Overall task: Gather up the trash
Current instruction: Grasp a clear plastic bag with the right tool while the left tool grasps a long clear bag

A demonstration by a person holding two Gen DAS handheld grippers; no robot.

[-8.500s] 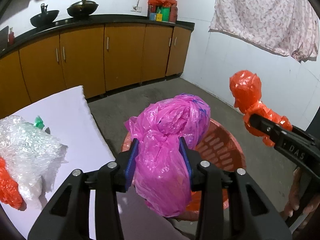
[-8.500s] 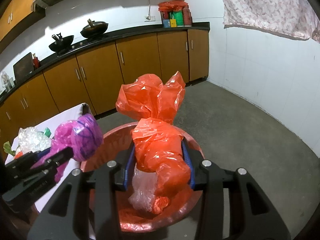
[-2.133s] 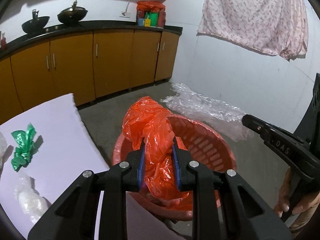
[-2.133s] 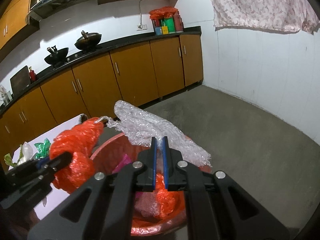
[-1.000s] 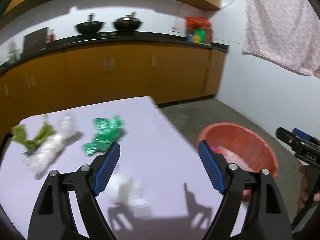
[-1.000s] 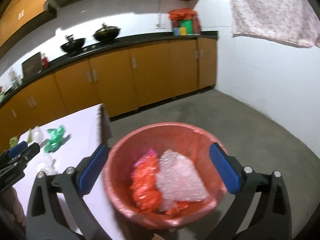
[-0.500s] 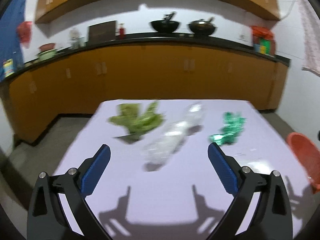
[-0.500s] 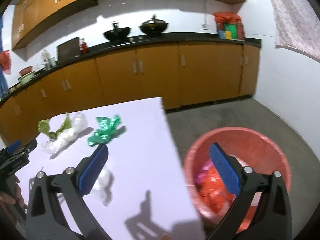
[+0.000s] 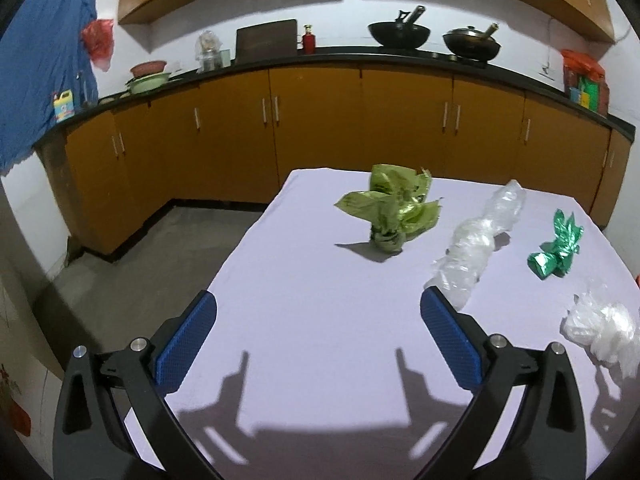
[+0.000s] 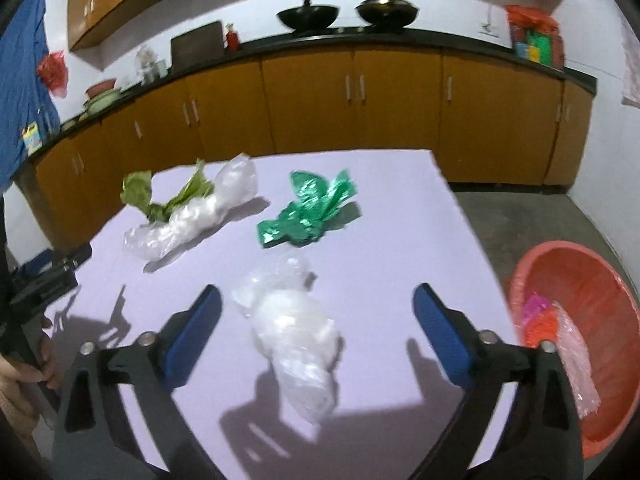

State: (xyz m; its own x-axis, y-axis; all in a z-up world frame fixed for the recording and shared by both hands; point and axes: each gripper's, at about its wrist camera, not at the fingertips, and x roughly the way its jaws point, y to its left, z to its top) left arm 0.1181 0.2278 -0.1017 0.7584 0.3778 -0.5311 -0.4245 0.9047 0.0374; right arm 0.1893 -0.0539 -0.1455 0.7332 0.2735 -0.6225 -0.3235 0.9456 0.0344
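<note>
Red basket (image 10: 576, 320) beside the table (image 9: 320, 340) already holds bags. Four remain: olive (image 9: 390, 210), two clear (image 9: 476, 244) (image 10: 294, 334), green (image 10: 308, 212). My left tongs (image 9: 318, 344) gape empty; right tongs (image 10: 318, 324) are closing around one clear bag, not touching.

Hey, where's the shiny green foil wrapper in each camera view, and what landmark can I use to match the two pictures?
Left wrist view: shiny green foil wrapper lies at the right edge of the table, right of the long clear plastic wrap.
Right wrist view: the wrapper lies upper centre, right of the same clear wrap.
Shared landmark: the two black woks on the counter.
</note>
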